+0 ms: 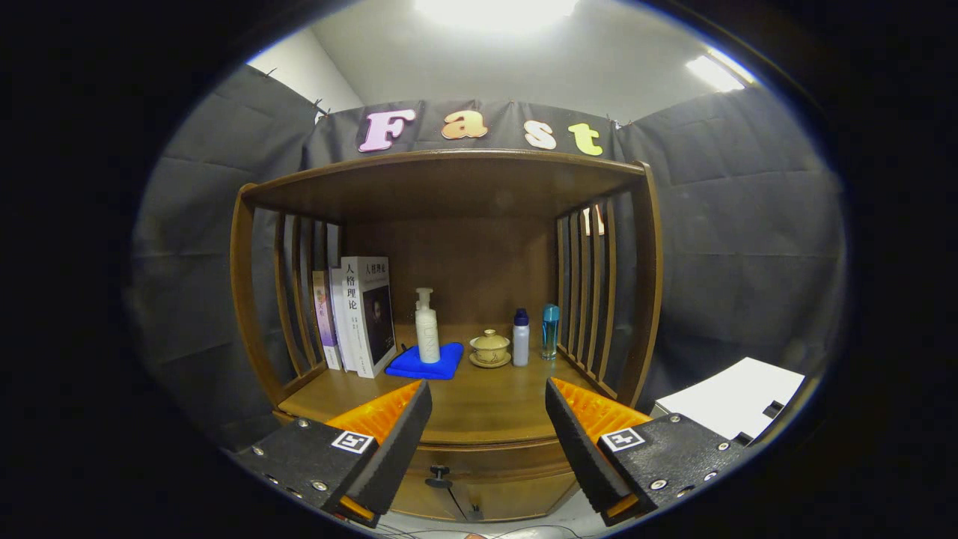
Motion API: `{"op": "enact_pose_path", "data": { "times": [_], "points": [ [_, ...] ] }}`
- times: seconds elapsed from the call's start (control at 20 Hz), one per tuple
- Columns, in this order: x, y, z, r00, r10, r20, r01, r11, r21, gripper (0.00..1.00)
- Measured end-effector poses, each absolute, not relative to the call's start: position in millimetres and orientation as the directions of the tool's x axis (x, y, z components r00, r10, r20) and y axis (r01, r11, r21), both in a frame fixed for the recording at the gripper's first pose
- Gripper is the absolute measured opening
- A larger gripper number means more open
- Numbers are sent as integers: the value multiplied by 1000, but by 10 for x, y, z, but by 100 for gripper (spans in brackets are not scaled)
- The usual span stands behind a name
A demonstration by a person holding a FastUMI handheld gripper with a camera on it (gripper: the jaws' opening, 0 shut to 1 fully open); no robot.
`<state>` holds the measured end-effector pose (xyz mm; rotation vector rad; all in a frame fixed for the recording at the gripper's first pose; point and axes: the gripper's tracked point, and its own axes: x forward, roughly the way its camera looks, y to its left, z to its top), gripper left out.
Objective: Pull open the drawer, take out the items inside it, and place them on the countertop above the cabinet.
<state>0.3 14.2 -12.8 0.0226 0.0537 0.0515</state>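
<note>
The task is not started: the drawer (479, 458) is closed, with its knob (439, 473) low between the fingers. The gripper (488, 419) is spread wide and holds nothing. On the countertop (486, 408), left to right: three books (358, 314), one blue cloth (425, 362) under one pump bottle (426, 327), one lidded cup (490, 348), two small bottles (534, 334).
</note>
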Motion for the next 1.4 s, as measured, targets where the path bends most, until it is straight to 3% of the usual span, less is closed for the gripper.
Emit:
{"op": "enact_pose_path", "data": {
  "times": [0.4,0.5,0.95,1.4],
  "points": [
    [54,299,-262,983,183,-8,-183,982,-41,95],
    [82,297,-248,987,158,16,-155,979,-135,95],
    [207,777,-988,981,187,-57,-193,975,-113,95],
    [322,970,-2045,961,170,-218,-198,974,-112,95]
  ]
}}
